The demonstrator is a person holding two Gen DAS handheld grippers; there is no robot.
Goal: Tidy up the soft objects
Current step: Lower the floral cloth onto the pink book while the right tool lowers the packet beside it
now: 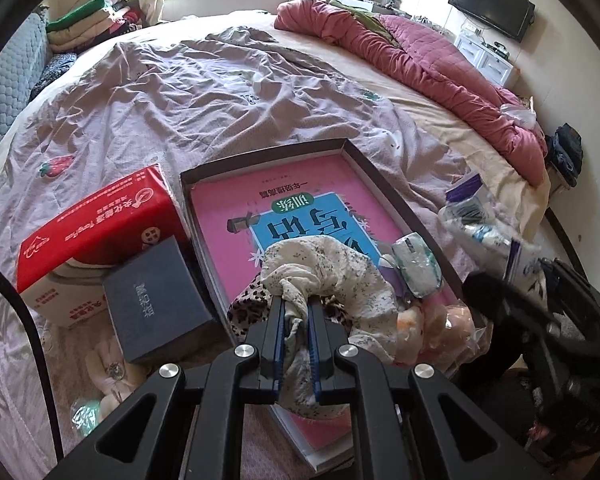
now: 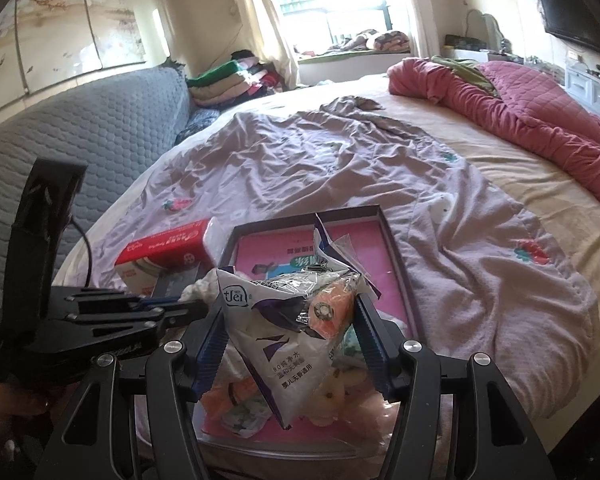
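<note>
Holding soft goods over the shallow box (image 1: 364, 168) on the bed (image 1: 180, 92), both tongs loaded.

Left tongs (image 1: 296, 308) clamped tight on a floral cloth (image 1: 320, 264); it bunches out past the tips w/ a tail hanging back toward the camera, so its long axis runs near-to-far along the tongs, free end over the pink book (image 1: 228, 232) in the box. Right tongs (image 2: 290, 312) about half spread, gripping a white plastic pack (image 2: 268, 328) of soft bits, long axis roughly upright, torn top pointing far. Risks, my read: the slick pack could slide out as the film crumples; the cloth tail could snag on the box rim or drag the leopard-print piece (image 1: 246, 304) beneath it; the two tongs sit close & could bump.
</note>
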